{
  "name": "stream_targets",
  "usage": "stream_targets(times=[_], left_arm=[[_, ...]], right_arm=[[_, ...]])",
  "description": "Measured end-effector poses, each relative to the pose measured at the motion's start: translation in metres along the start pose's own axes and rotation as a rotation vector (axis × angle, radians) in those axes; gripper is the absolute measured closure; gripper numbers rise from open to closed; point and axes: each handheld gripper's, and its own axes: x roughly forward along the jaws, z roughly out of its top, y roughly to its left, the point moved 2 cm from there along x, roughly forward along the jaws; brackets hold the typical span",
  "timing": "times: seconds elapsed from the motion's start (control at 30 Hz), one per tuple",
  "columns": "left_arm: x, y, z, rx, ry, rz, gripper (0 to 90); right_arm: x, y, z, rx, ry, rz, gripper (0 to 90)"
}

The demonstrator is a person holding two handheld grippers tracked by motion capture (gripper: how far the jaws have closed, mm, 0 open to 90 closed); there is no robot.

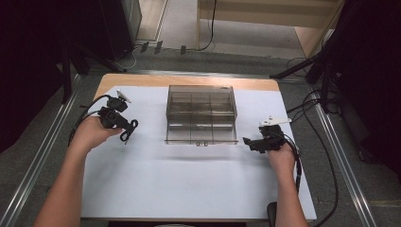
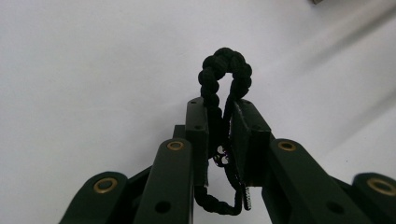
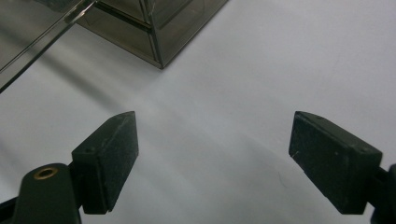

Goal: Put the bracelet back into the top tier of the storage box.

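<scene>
Forearms enter low; each hand carries a hand-held gripper. Left hand-held gripper (image 2: 219, 140): jaws clenched on a black braided loop (image 2: 225, 70), whose bend juts past the jaw tips, clear of the surface (image 1: 189, 179). Right hand-held gripper (image 3: 212, 161): jaws spread wide, empty, touching nothing. Box (image 1: 201, 113): smoky clear plastic, divided, lid folded back, ahead of the right jaws and off beyond the left tips. Probable step: carrying the loop to a compartment; next, travel over the box, then release.
</scene>
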Motion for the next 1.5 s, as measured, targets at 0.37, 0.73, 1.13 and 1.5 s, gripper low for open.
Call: stream_targets(times=[0.37,0.73,1.13,1.5], left_arm=[[-0.011,-0.012,-0.003,0.006,-0.019,-0.032,78.6],[-0.02,-0.033,0.006,0.048,-0.035,-0.058,78.5],[-0.041,-0.055,0.021,0.065,-0.052,-0.016,78.5],[-0.053,-0.077,0.035,0.101,-0.064,-0.009,78.4]], right_arm=[[0.005,0.002,0.004,-0.013,0.005,0.01,16.8],[0.005,0.002,0.007,-0.011,0.001,0.005,16.7],[0.004,-0.002,0.006,-0.002,-0.001,-0.006,16.8],[0.003,-0.001,0.007,-0.009,0.0,-0.015,16.8]])
